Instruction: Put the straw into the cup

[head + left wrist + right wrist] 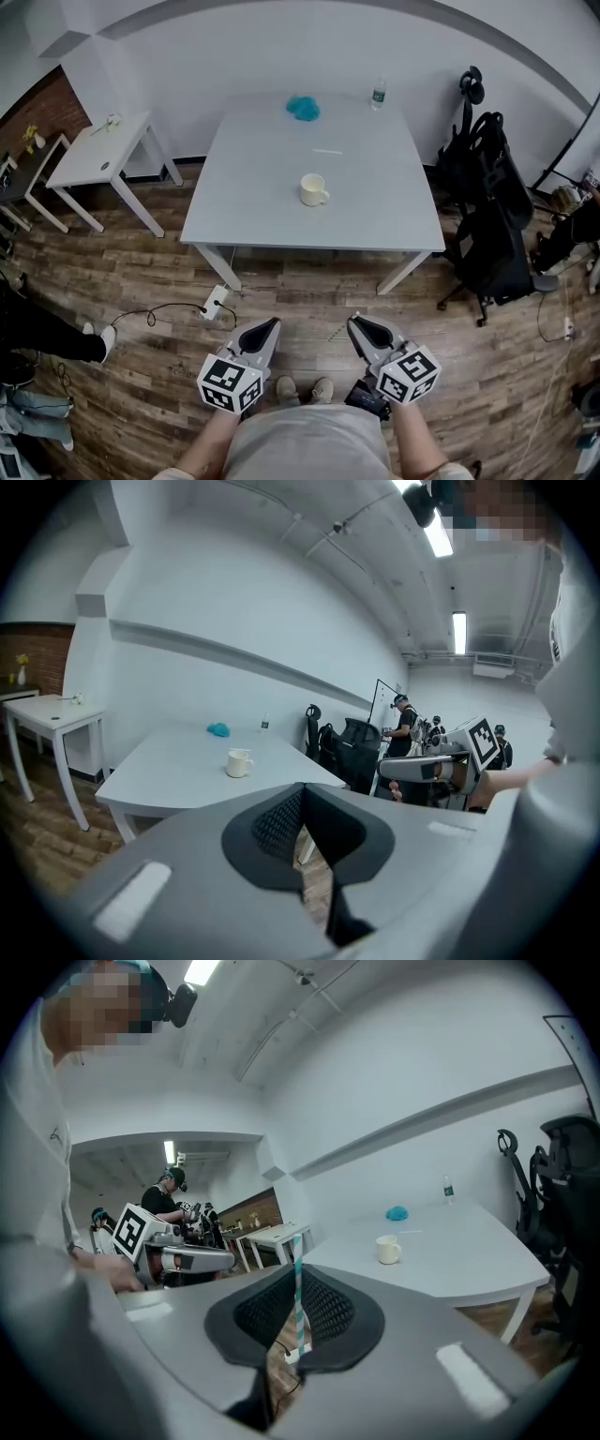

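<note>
A cream mug (pixel 313 190) stands near the middle of the grey table (pixel 244 211), far ahead of me; it also shows as the mug (pixel 239 762) and the mug (pixel 388 1250). A thin pale straw (pixel 328 151) lies on the table beyond it. Both grippers hang low over the wooden floor, well short of the table. My left gripper (pixel 269 325) is shut with nothing in it (pixel 302 832). My right gripper (pixel 356 323) is shut on a teal-and-white striped straw (pixel 298 1302) that stands upright between its jaws.
A blue cloth (pixel 303 108) and a water bottle (pixel 378 94) sit at the table's far edge. Black office chairs (pixel 487 216) crowd the right side. A white side table (pixel 98 155) stands left. A power strip (pixel 215 302) and cable lie on the floor before the table.
</note>
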Available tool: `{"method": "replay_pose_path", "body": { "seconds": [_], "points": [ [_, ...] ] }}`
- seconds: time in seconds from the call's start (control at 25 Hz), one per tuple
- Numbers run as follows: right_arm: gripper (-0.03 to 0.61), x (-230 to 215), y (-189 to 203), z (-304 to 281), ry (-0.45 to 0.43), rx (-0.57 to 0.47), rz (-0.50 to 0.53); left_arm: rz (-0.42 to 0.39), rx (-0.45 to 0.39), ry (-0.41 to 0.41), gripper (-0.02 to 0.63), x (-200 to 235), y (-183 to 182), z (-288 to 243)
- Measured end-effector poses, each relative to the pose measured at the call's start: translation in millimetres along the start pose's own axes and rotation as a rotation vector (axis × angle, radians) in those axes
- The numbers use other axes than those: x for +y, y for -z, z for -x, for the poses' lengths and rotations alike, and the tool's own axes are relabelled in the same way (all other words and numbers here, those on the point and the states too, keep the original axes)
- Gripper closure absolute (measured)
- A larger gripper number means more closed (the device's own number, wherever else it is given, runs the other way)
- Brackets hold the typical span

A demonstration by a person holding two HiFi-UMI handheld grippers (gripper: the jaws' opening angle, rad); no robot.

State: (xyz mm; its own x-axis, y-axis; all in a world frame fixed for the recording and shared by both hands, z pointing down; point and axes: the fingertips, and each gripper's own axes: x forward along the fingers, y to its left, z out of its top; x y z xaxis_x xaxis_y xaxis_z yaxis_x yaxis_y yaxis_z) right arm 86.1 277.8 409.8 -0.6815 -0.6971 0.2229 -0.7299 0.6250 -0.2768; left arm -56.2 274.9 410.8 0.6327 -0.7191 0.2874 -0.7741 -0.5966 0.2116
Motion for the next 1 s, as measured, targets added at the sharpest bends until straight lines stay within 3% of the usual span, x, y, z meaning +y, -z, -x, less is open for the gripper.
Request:
{"method": "replay_pose_path", "body": {
  "seconds": [1.0],
  "points": [
    [0.548,38.8,-7.4,-43.6,0.05,-0.051,-0.032,-0.026,-0.006,0.084,0.596,41.8,-2.6,24.7]
  ]
}}
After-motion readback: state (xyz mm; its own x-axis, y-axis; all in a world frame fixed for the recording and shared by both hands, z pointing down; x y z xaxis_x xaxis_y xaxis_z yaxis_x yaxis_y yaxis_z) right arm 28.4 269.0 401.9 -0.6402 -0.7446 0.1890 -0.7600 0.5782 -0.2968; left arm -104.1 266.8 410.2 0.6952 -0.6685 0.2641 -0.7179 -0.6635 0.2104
